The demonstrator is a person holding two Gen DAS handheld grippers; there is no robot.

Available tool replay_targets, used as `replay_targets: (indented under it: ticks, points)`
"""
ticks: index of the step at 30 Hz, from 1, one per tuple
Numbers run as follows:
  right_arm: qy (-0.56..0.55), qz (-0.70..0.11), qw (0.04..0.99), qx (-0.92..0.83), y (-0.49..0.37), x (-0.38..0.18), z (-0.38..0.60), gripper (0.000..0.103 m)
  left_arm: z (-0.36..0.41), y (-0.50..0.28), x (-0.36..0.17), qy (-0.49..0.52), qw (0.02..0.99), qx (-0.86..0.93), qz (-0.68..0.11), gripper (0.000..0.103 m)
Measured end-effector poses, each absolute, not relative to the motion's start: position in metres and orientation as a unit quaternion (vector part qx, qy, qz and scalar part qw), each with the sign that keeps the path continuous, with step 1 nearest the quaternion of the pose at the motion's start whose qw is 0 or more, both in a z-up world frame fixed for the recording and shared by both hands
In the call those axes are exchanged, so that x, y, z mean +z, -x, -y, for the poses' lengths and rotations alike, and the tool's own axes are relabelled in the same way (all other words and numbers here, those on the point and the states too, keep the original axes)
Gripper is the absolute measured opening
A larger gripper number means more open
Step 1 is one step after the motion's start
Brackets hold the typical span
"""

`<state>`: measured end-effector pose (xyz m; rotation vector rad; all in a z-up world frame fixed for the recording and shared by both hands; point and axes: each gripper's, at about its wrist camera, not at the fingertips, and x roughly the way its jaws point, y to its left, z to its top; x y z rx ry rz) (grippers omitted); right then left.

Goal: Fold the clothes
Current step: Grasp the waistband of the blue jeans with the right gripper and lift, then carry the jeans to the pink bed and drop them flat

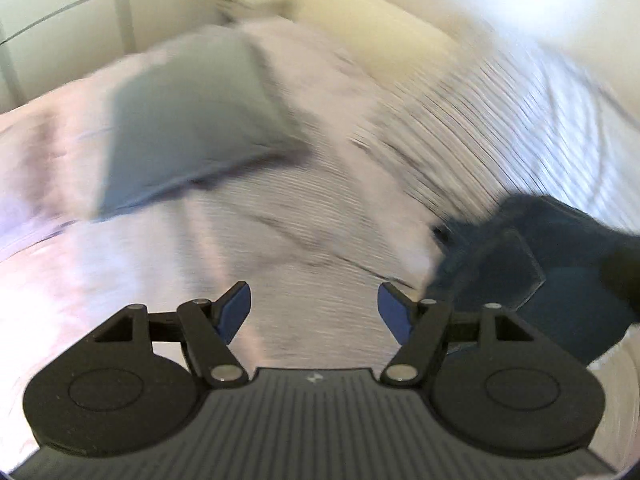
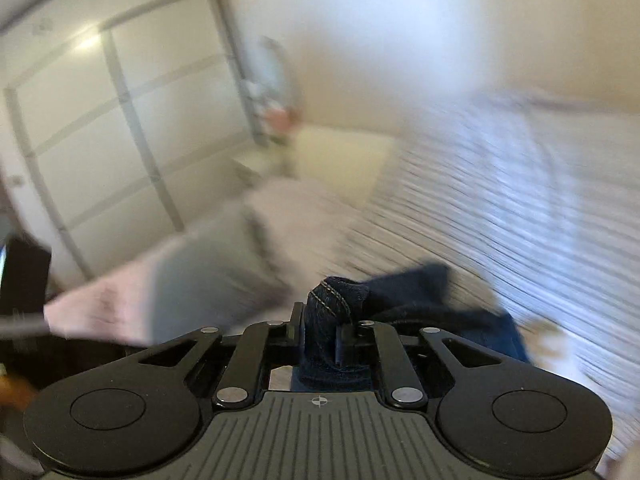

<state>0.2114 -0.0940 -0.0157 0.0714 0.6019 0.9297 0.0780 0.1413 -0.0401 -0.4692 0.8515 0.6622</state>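
Observation:
Dark blue jeans (image 2: pixel 332 320) with pale stitching are bunched between the jaws of my right gripper (image 2: pixel 320 328), which is shut on the denim; the rest of the garment trails off to the right (image 2: pixel 460 316). In the left wrist view my left gripper (image 1: pixel 314 312) stands open with only bedspread between its blue pads (image 1: pixel 234 312). The same jeans (image 1: pixel 552 264) show as a dark heap just right of it, lifted off the bed. A grey folded garment (image 1: pixel 188 128) lies on the bed to the upper left.
The bed carries a pale pink cover (image 1: pixel 288 220) and a white striped sheet (image 1: pixel 500 104). A cream pillow (image 2: pixel 340 160) sits near the head. A wardrobe with pale panelled doors (image 2: pixel 100 128) stands left. Both views are blurred.

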Motion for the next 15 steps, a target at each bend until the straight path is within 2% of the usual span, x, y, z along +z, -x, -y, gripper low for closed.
replay_targets:
  ticks: [8, 15]
  points:
    - [-0.112, -0.216, 0.773, 0.586, -0.058, 0.068, -0.005, 0.011, -0.189, 0.190, 0.035, 0.261, 0.799, 0.471, -0.268, 0.067]
    - [-0.219, -0.177, 0.687, 0.670, 0.059, 0.152, -0.065, 0.011, -0.176, 0.381, 0.108, 0.234, 0.748, 0.594, -0.180, 0.066]
